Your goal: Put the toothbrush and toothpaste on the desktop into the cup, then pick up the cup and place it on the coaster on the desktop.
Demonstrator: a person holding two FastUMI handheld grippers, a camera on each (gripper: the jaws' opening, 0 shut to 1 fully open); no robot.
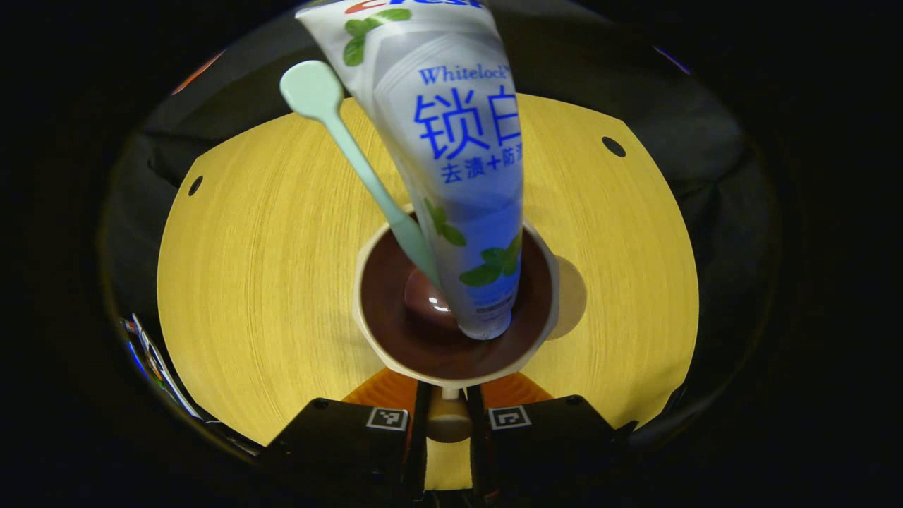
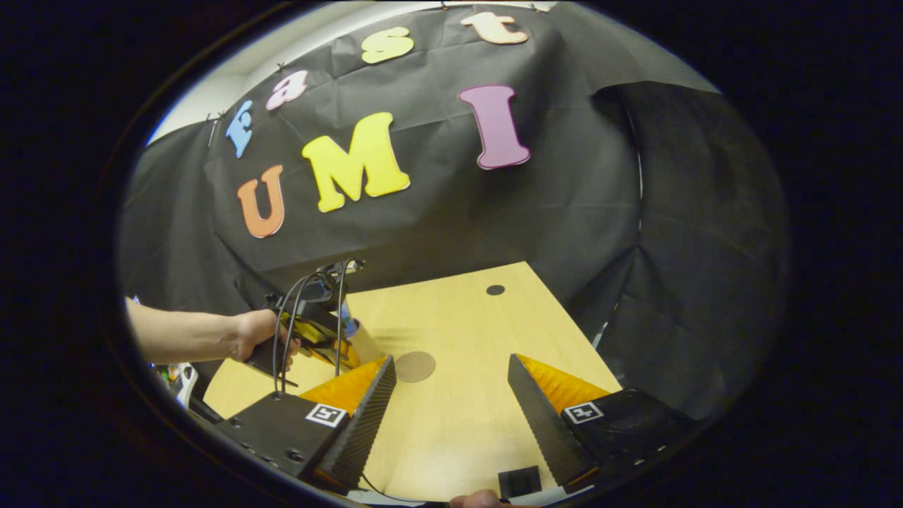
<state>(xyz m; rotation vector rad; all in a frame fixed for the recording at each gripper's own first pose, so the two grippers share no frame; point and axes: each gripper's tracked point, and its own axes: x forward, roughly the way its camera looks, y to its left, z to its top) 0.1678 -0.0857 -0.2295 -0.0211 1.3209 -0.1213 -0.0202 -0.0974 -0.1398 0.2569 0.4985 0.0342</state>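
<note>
Holding cup (image 1: 455, 303) by handle, left gripper (image 1: 449, 416) clamped; coaster (image 1: 570, 296) just right of cup; right gripper (image 2: 448, 402) open, idle.

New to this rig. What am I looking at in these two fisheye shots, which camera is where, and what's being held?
No robot arm here: a person holds a two-finger gripper in each hand, and a camera rides on each, looking along its fingers.

In the left gripper view, the left gripper is shut on the handle of a cream cup with a dark brown inside, which holds a mint-green toothbrush and a white toothpaste tube.

In the right gripper view, the right gripper is open, holding nothing, above the pale wooden desktop with its round brown coaster.
</note>
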